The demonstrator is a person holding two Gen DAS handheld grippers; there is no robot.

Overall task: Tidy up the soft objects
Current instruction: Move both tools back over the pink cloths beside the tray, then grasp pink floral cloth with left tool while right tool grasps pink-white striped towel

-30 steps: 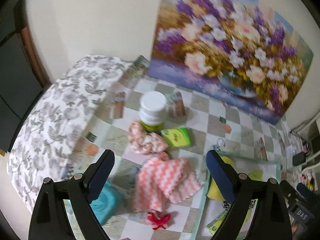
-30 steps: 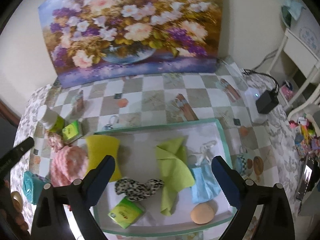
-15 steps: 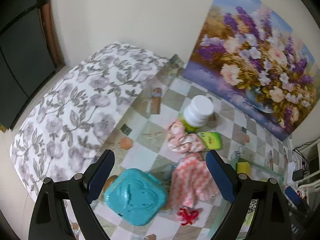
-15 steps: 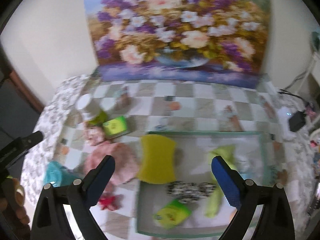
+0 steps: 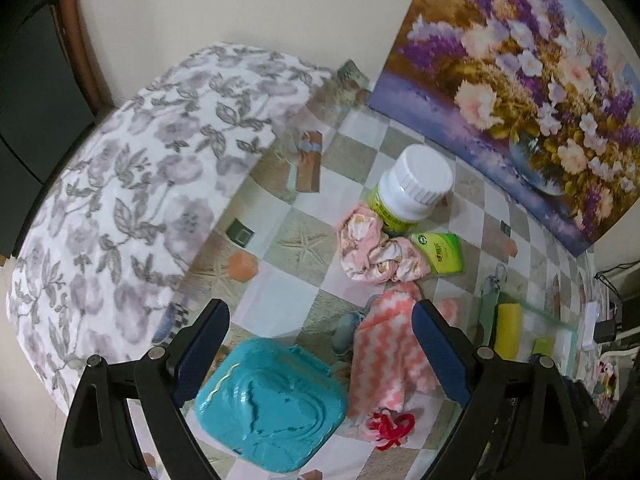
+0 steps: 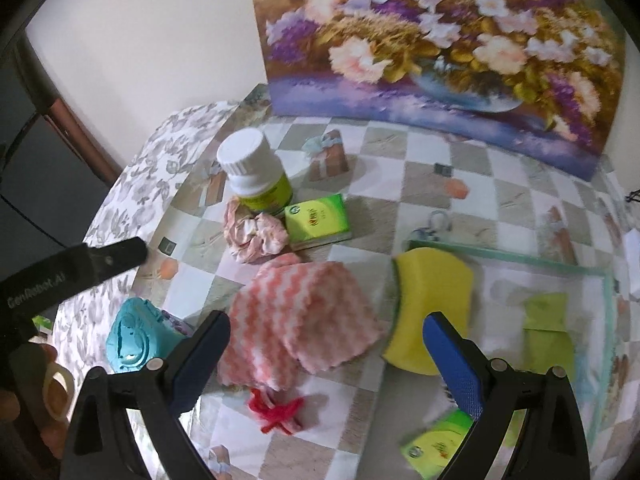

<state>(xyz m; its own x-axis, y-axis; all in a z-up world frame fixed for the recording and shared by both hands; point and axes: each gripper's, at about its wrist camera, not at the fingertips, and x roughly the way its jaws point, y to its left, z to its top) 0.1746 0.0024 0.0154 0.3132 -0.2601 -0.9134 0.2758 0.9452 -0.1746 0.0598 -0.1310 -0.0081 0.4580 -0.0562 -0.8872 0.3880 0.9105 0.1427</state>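
Now the pink chevron cloth lies crumpled on the checked counter, just outside the tray and touching the yellow sponge that sits at the tray's near corner. Beyond the cloth are a pink floral scrunchie, a green tissue pack and a white-capped bottle; on the cloth's near side lies a small red yarn bow, and to its left a teal heart-embossed case.

Over the last second both views have swung away from the tray toward this cluster. The right tool, which earlier looked down into the tray, now frames the cloth between its wide-open blue pads, with nothing gripped. The left tool, also spread wide and empty, has shifted from above the cloth to hang over the teal case, with the cloth's edge by its right pad.

Judging from this, the tray already holds a green cloth and a second tissue pack, and the soft things outside it remain to be collected. The right tool looks lined up for the chevron cloth as the next pick. A loose, folded cloth may trail or drag the red bow along, so a pinch at a thick fold seems wise.
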